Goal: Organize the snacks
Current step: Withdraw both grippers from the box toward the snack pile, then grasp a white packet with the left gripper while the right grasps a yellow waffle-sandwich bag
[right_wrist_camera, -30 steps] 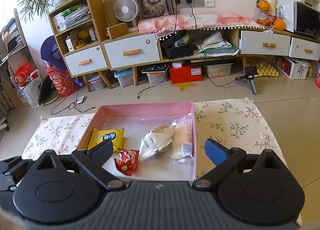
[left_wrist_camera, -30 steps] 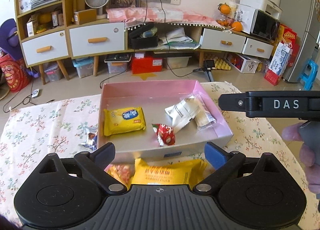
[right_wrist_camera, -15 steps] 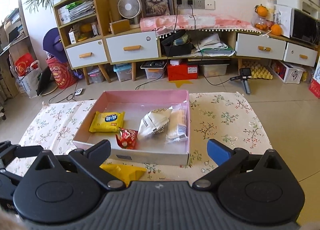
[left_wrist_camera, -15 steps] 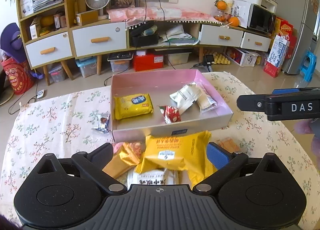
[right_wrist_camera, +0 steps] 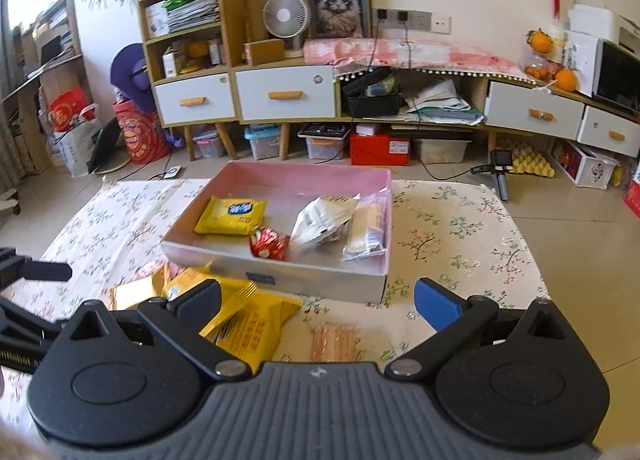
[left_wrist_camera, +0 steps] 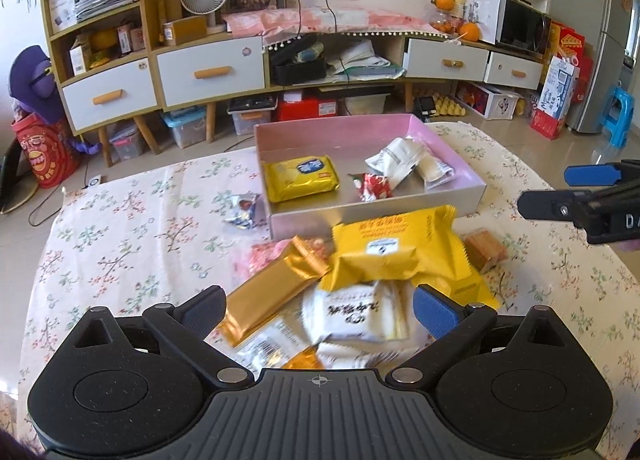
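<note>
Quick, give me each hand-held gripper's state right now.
Left hand-held gripper: open, holding nothing, above the snack pile.
Right hand-held gripper: open, holding nothing.

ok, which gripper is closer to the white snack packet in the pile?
Left. The left gripper hangs right over the white packet, fingers either side. The right gripper sits off to the right, above the biscuit pack.

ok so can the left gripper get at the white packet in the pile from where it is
Probably yes. The left gripper is open, with the white packet lying between its fingers on top of the pile; only the gold bar crowds one side.
</note>
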Motion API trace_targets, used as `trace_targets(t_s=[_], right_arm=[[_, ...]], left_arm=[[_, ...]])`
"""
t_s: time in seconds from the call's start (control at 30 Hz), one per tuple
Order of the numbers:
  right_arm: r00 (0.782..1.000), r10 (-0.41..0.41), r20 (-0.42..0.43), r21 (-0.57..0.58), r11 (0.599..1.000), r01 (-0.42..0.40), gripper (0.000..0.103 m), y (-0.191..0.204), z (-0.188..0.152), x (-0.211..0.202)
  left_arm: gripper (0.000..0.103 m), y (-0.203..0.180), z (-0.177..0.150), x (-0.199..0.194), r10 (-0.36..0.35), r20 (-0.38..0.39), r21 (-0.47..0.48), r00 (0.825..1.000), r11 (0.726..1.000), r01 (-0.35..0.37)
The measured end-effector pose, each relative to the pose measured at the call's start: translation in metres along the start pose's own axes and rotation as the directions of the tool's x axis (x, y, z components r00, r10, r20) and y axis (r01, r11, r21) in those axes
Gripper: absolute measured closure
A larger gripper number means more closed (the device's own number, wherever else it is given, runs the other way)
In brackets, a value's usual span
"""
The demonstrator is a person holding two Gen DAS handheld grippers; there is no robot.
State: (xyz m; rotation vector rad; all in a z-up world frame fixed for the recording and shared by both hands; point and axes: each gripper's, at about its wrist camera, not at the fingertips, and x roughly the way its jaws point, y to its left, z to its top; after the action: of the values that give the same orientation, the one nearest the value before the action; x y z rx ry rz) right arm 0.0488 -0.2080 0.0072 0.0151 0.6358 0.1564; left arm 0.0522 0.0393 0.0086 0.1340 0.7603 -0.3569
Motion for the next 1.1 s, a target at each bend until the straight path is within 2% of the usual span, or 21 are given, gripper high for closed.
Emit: trace_targets(t_s=[0.3, 0.63, 1.1], right_arm=[[0.999, 0.037, -0.011, -0.08, 0.996, -0.038, 0.0, 0.01, -0.021, -0.007], [0.998, 0.044, -0.046, -0.141, 0.989, -0.05, 0.0, 0.018, -0.037, -0.001], [0.99, 0.069, -0.123, -0.133, 0.987, -0.085, 0.0, 0.038, -0.042, 0.026]], left_arm=[[0.002, 0.01, -0.026, -0.003, -0.013, -0.022, 0.017, 1.0, 1.0, 0.013], [0.002, 0.022, -0.053, -0.005, -0.048, -0.051, -0.009, 0.998, 0.999, 0.048], [0.004, 0.011, -0.049, 0.009, -0.125, -0.07, -0.072, 0.99, 0.99, 0.12]])
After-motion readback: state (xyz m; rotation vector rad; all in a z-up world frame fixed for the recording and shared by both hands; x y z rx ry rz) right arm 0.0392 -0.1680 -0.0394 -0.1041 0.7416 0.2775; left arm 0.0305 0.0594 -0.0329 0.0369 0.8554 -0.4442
